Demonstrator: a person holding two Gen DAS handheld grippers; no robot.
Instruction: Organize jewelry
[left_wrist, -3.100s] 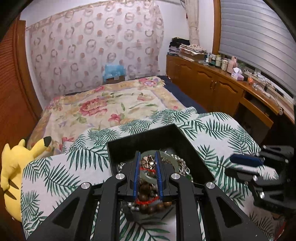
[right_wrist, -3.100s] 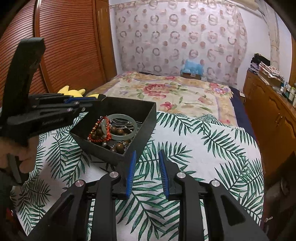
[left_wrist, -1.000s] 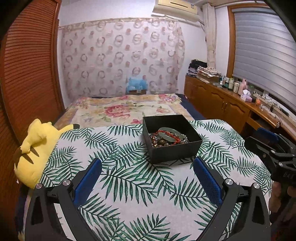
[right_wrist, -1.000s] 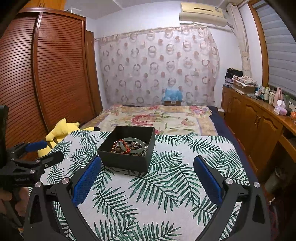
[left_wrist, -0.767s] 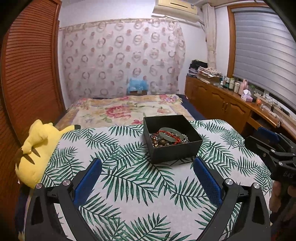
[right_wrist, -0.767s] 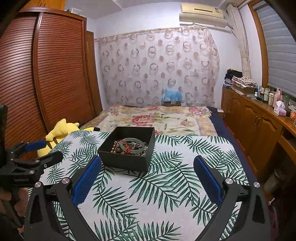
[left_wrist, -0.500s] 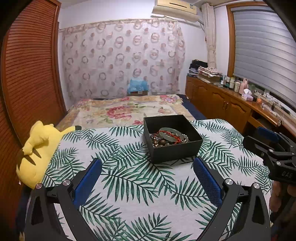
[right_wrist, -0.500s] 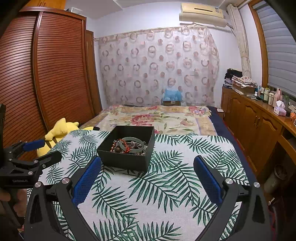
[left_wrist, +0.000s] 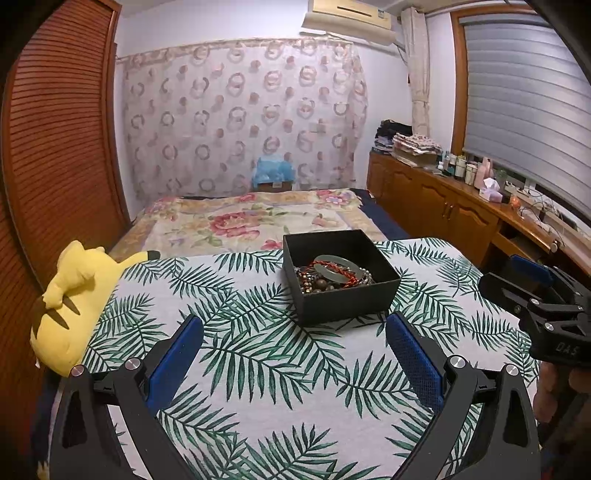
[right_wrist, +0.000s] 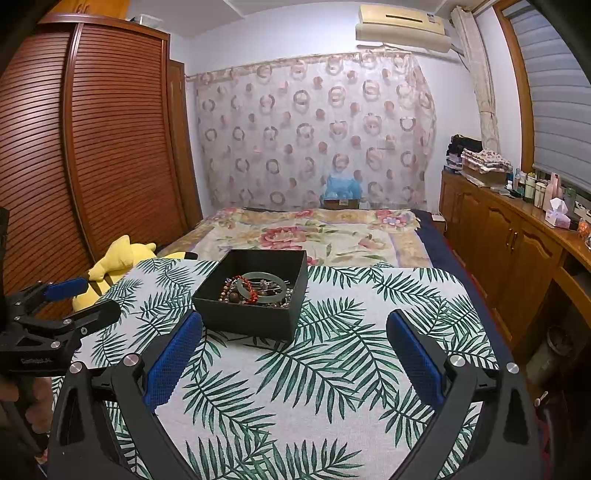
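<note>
A black open box (left_wrist: 347, 299) (right_wrist: 255, 314) stands on the palm-leaf tablecloth (left_wrist: 258, 354) (right_wrist: 332, 354). In it lies a heap of jewelry (left_wrist: 332, 273) (right_wrist: 258, 290): a pale green bangle, a red bead bracelet, brown beads and silver chains. My left gripper (left_wrist: 293, 332) is open and empty, held back from the box's near side. My right gripper (right_wrist: 293, 328) is open and empty, also back from the box. Each gripper shows at the edge of the other's view, the right gripper (left_wrist: 524, 277) and the left gripper (right_wrist: 81, 295).
A yellow plush toy (left_wrist: 77, 295) (right_wrist: 118, 262) lies at the table's left edge. A bed with a floral cover (left_wrist: 251, 221) stands behind the table. Wooden cabinets (right_wrist: 517, 251) with bottles line the right wall, a slatted wardrobe (right_wrist: 92, 147) the left.
About three seconds ago my left gripper was closed over the jewelry in the box. Both grippers have since pulled back and opened wide. Over the last second hardly anything moved.
</note>
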